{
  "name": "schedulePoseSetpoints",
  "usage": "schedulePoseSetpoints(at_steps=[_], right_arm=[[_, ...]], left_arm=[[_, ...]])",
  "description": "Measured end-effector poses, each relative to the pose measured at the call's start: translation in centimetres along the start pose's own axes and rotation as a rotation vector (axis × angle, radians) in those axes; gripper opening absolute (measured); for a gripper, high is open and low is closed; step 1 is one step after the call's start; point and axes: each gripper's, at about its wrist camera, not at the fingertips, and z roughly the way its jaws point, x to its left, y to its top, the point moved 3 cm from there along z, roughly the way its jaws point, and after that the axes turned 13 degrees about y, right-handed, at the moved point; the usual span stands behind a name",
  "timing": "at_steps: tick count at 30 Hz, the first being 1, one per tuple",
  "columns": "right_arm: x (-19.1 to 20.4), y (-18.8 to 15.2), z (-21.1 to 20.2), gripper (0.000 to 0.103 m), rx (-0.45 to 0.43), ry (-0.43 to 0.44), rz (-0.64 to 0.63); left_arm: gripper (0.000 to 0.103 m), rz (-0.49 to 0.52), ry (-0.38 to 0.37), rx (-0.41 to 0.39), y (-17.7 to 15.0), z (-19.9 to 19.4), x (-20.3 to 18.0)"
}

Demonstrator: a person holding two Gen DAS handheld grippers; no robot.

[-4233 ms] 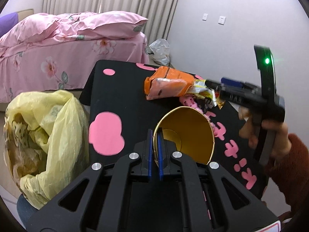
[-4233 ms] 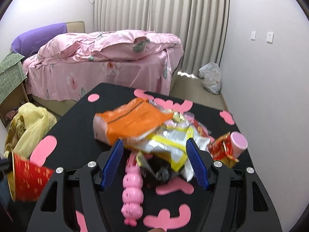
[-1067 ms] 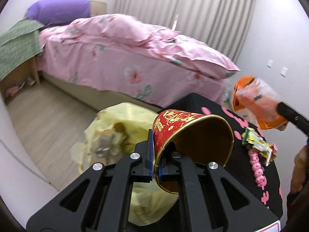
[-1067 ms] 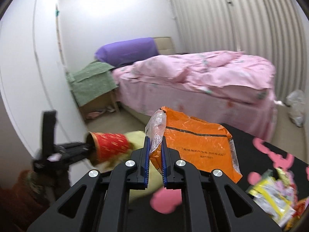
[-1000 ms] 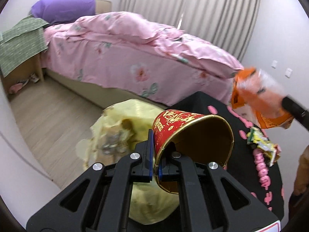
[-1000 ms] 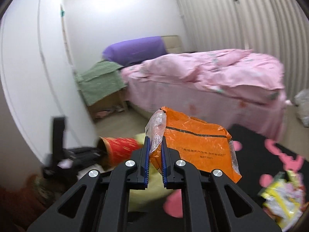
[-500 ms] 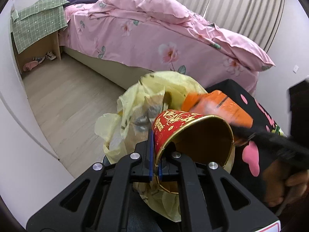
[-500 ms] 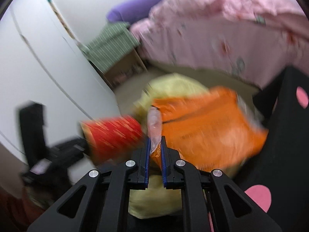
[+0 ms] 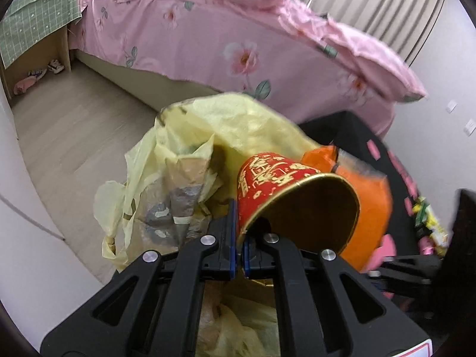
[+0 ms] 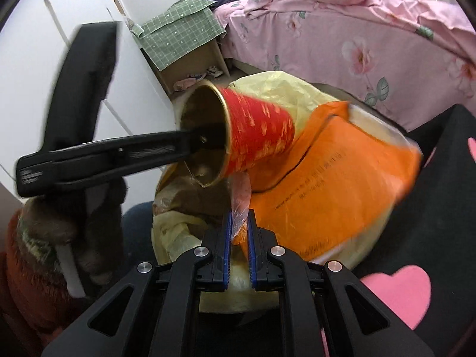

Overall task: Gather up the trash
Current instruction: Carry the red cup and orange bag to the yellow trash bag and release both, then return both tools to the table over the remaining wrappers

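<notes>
**Cup and orange bag held over the yellow trash bag**

In the left wrist view, the left tool was closed tight on the rim of a red paper cup with gold print. The cup lay tilted on its side, with its gold inside open toward the camera. It hung over the mouth of a yellow plastic trash bag, which stood on the wooden floor beside the black counter with pink shapes. Just behind the cup, on its right, was an orange snack bag, blurred. Some small wrappers lay on the counter at the right edge. A bed with a pink flowered cover filled the background.

In the right wrist view, the right tool was almost fully closed and pinched the clear end of the orange snack bag. The bag rested against the top of the yellow trash bag, next to the counter. The red paper cup touched or nearly touched the upper left part of the orange bag; I could not tell which. The left tool reached in from the left and one of its fingers sat inside the cup. A hand in a fuzzy sleeve held that tool. A small cabinet under a green checked cloth stood by the bed.
</notes>
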Motion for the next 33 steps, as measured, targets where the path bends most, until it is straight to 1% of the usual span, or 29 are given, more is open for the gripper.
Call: schedulePoseSetpoints(at_steps=[2,3,4,6,7,8,9,10,11,14,17,20,21,24,25,27,29,30,33], right_arm=[[-0.1,-0.4,-0.3,0.014,0.007,-0.041,-0.027],[0.1,-0.7,-0.6,0.022,0.006,-0.061,-0.044],[0.2,-0.9,-0.9,0.032,0.002,-0.068,-0.052],[0.5,-1.3,-1.6,0.036,-0.015,-0.072,-0.071],[0.8,-1.5,-2.1,0.036,-0.022,-0.081,-0.085],[0.8,-1.5,-2.3,0.036,-0.026,-0.091,-0.097],[1.0,-1.5,-2.8,0.037,-0.028,-0.111,-0.114],[1.3,-1.7,-3.3,0.037,-0.032,-0.125,-0.126],[1.4,-1.8,-4.0,0.037,-0.038,-0.134,-0.132],[0.8,-1.9,-5.6,0.037,-0.063,-0.151,-0.120],[0.2,-2.1,-7.8,0.037,-0.101,-0.200,-0.103],[-0.4,-2.5,-10.7,0.037,-0.148,-0.262,-0.076],[-0.6,-2.7,-12.2,0.037,-0.173,-0.297,-0.061],[-1.3,-3.7,-15.5,0.039,-0.232,-0.356,-0.025],[-1.7,-4.2,-16.9,0.044,-0.258,-0.385,-0.005],[-2.6,-5.3,-19.4,0.048,-0.297,-0.431,0.034],[-3.3,-6.7,-21.5,0.052,-0.332,-0.468,0.066],[-3.7,-7.7,-22.8,0.058,-0.349,-0.488,0.087],[-5.0,-10.6,-25.7,0.059,-0.368,-0.558,0.140]], left_arm=[[0.003,0.001,0.021,0.007,-0.1,0.5,0.2],[0.003,-0.005,0.020,0.008,-0.2,0.5,0.3],[0.003,-0.009,0.019,0.005,-0.2,0.4,0.5],[0.004,-0.021,0.018,-0.003,-0.2,0.0,0.8],[0.006,-0.033,0.018,-0.004,-0.2,-0.3,1.0],[0.011,-0.039,0.013,-0.004,-0.2,-0.5,1.3],[0.021,-0.048,0.008,-0.005,-0.2,-0.8,1.5],[0.027,-0.060,-0.001,-0.009,-0.2,-1.3,1.7],[0.038,-0.064,-0.005,-0.014,-0.2,-1.8,1.8],[0.044,-0.052,-0.003,-0.042,-0.2,-3.5,2.0],[0.052,-0.058,0.010,-0.074,-0.2,-5.2,2.2],[0.059,-0.058,0.014,-0.114,0.1,-7.0,1.9],[0.061,-0.056,0.014,-0.122,0.2,-7.3,1.8],[0.062,-0.050,-0.003,-0.143,0.5,-8.3,0.7],[0.062,-0.041,-0.021,-0.144,0.5,-8.6,-0.1],[0.063,-0.015,-0.053,-0.155,0.3,-9.1,-1.8],[0.066,0.027,-0.098,-0.181,-0.1,-9.7,-4.5],[0.068,0.057,-0.132,-0.194,-0.5,-10.1,-6.3],[0.068,0.139,-0.208,-0.209,-1.7,-10.3,-10.3]])
